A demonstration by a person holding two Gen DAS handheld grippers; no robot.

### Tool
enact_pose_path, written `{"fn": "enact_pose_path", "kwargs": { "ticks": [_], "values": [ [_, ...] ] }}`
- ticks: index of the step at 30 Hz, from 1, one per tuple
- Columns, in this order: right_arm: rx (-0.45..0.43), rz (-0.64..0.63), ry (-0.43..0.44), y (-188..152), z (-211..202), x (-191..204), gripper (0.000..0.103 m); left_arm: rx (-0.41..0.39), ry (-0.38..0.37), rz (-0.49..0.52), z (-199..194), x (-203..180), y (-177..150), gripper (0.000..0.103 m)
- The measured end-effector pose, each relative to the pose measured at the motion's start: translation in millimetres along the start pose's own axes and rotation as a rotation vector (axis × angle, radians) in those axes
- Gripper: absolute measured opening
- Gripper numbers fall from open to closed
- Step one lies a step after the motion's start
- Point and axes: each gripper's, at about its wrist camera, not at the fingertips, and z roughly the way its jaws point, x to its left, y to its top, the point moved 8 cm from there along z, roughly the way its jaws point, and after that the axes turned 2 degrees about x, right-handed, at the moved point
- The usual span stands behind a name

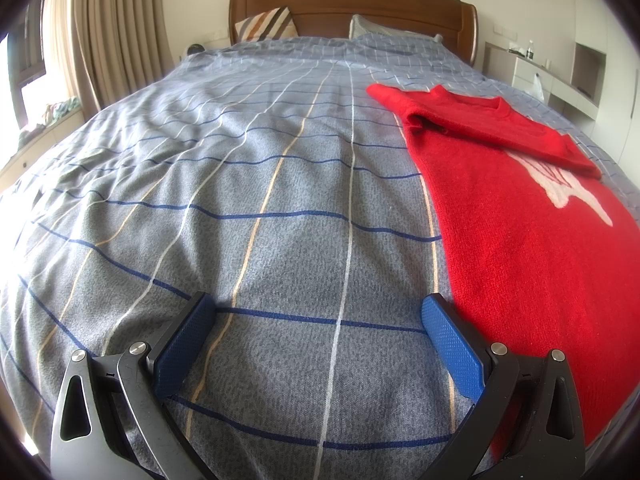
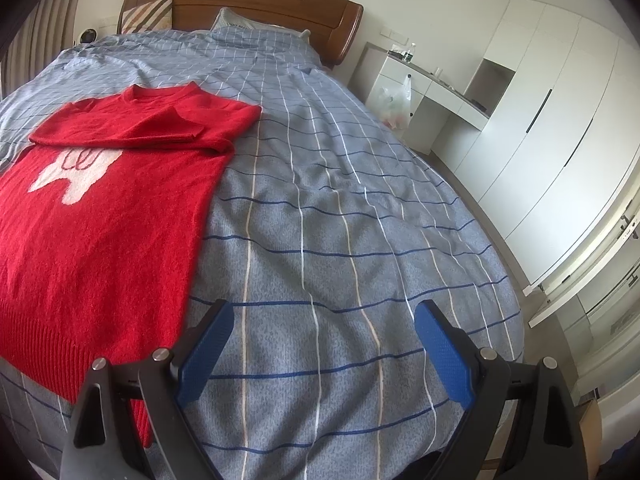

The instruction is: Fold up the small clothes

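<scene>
The left gripper [image 1: 320, 320] stands wide with nothing between its blue pads [image 1: 182, 346], only the grey checked duvet [image 1: 248, 184] beneath. The right gripper [image 2: 322, 322] gapes just as wide and empty. The red sweater [image 2: 104, 216] lies flat on the duvet between the two, sleeves folded across its chest, hem toward the grippers, collar toward the wooden headboard [image 2: 256, 4]

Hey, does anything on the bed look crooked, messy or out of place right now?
Nothing much. The red sweater lies flat on the checked bedspread with both sleeves folded across its chest; the bedspread shows only slight wrinkles.
</scene>
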Motion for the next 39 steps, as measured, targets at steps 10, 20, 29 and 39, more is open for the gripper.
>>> {"fn": "enact_pose_path", "kwargs": {
  "ticks": [10, 20, 29, 39],
  "values": [
    [0.007, 0.004, 0.012, -2, 1, 3, 0.091, -0.001, 0.000, 0.000, 0, 0, -1, 0.103],
    [0.008, 0.016, 0.032, -3, 1, 6, 0.091, -0.002, -0.002, -0.001, 0, 0, -1, 0.103],
    [-0.014, 0.045, 0.210, -12, -12, 15, 0.091, 0.036, -0.148, -0.072, -24, 3, 10, 0.102],
    [-0.005, 0.015, 0.472, -33, -38, 44, 0.091, 0.176, -0.329, -0.057, -55, -43, -31, 0.101]
  ]
}}
